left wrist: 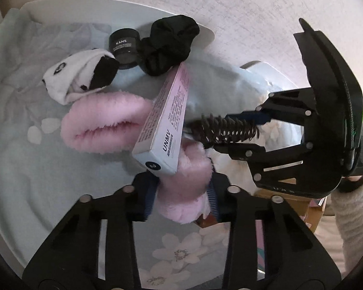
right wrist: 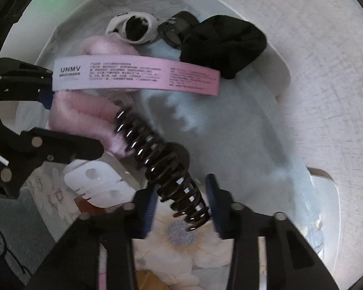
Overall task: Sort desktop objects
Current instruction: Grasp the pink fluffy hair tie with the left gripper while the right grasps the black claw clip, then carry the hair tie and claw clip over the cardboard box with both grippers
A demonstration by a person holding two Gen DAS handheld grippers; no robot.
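Observation:
My left gripper [left wrist: 181, 193] is shut on the near end of a fluffy pink headband [left wrist: 101, 125], which lies in a white bin [left wrist: 36, 12] on pale blue cloth. A long pink UNMV box [left wrist: 164, 125] rests across the headband. My right gripper [right wrist: 181, 205] has its jaws apart around a black toothed hair claw clip [right wrist: 162, 166], whose far end lies against the headband [right wrist: 79, 118]; from the left wrist view the clip [left wrist: 225, 130] sits between its fingers. The box also shows in the right wrist view [right wrist: 133, 75].
At the bin's far side lie a black and white sock [left wrist: 77, 77], a black KANS jar [left wrist: 124, 48] and a black scrunchie [left wrist: 167, 46]. A clear plastic piece [right wrist: 96, 183] lies near the right gripper. A floral cloth [left wrist: 181, 253] lines the bin. Textured white tabletop [left wrist: 254, 12] surrounds it.

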